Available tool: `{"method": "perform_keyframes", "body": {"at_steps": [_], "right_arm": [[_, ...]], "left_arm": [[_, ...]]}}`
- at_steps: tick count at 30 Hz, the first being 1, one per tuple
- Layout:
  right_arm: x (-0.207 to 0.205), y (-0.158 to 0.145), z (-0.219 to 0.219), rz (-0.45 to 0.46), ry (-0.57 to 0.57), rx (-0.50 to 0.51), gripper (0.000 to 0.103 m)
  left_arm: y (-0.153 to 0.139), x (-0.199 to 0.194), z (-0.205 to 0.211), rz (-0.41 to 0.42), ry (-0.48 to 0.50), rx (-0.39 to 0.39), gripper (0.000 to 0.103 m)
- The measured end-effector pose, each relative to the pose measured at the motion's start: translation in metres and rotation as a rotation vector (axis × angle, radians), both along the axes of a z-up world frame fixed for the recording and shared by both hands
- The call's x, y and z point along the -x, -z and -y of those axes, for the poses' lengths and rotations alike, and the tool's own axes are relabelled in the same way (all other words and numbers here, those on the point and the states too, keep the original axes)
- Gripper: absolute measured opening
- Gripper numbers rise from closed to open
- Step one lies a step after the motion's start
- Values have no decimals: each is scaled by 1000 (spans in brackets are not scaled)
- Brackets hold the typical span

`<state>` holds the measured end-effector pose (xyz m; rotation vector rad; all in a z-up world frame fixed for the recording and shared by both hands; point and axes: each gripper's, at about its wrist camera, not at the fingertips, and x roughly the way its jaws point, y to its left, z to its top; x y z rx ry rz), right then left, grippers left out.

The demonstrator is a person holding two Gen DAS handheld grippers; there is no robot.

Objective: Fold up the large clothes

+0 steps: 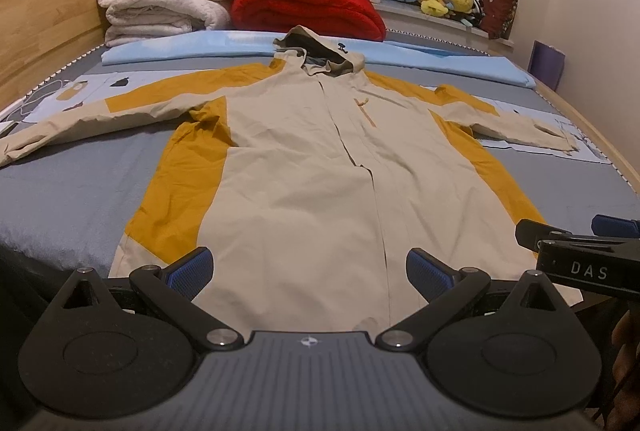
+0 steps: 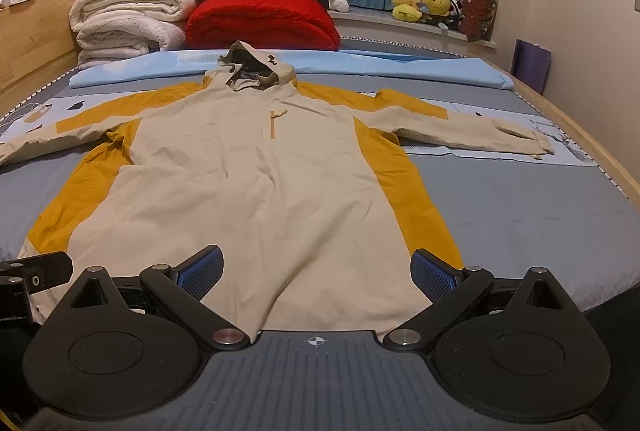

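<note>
Hooded jacket point(image 1: 304, 159) flat on bed point(image 1: 72, 191); both tongs point(image 1: 310, 273) point(image 2: 318, 273) wide open, empty; pinch near hem corners evenly.

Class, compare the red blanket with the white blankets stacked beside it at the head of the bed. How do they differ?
The red blanket is one bright bundle lying directly on the bed; the white blankets are several pale rolls stacked up. Folded bedding lies on top of the white blankets and reaches over the red blanket's top. Both look thick, fleecy and folded.

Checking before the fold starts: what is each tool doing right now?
Left tool: open, holding nothing, above the jacket hem.
Right tool: open, holding nothing.
</note>
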<state>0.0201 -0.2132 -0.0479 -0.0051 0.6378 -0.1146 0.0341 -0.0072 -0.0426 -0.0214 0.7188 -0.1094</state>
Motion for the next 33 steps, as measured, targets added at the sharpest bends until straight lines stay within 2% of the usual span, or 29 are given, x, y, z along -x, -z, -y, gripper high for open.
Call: {"method": "perform_keyframes", "body": {"at_steps": [19, 27, 28, 33], "right_arm": [[-4, 5, -2, 35, -6, 8, 100], [-3, 1, -3, 17, -5, 18, 100], [-4, 3, -4, 53, -8, 26, 100], [-4, 3, -8, 95, -13, 34, 99]], "left_arm": [[2, 0, 0, -2, 2, -3, 102], [2, 0, 0, -3, 2, -3, 102], [2, 0, 0, -2, 2, -3, 102], [3, 0, 1, -2, 1, -3, 103]]}}
